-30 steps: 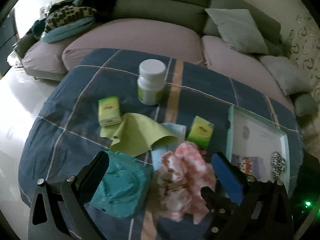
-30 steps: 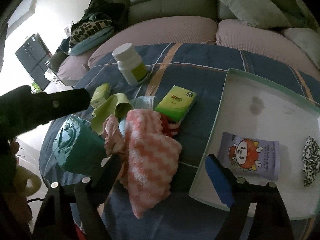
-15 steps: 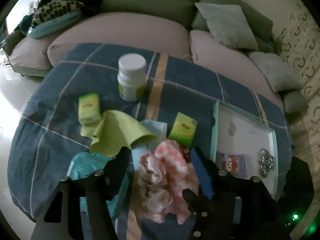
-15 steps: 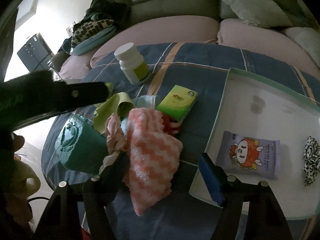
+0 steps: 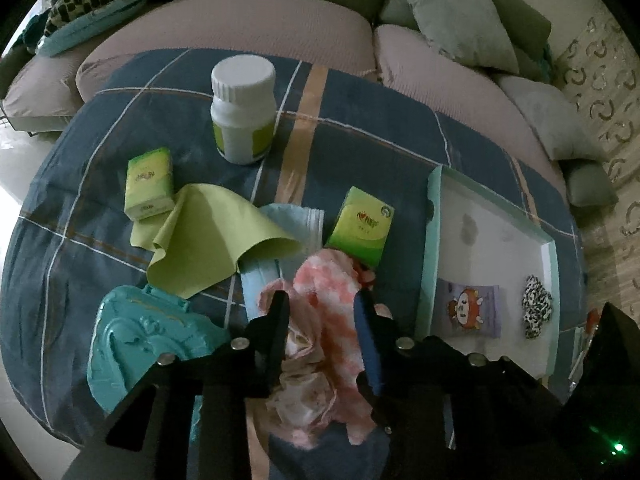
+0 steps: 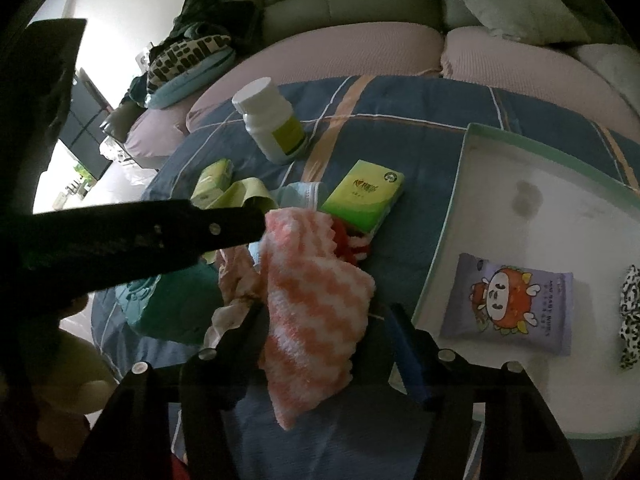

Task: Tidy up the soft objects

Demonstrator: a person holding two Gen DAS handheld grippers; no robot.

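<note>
Between the closing left tongs [image 5: 322,308]: pink checked cloth [image 5: 332,300], soft, limp; probably not yet pinched. Take its bunched middle.

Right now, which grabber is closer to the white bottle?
Left. The left gripper, closing around the pink cloth, sits nearer the white bottle. The right gripper straddles the cloth's nearer end, farther back.

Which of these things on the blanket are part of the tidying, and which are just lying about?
Part of the job:
pink cloth, both grippers closing around it: left gripper, right gripper
green cloth
blue cloth
tray

Lying about:
bottle
two green packs
teal case
</note>
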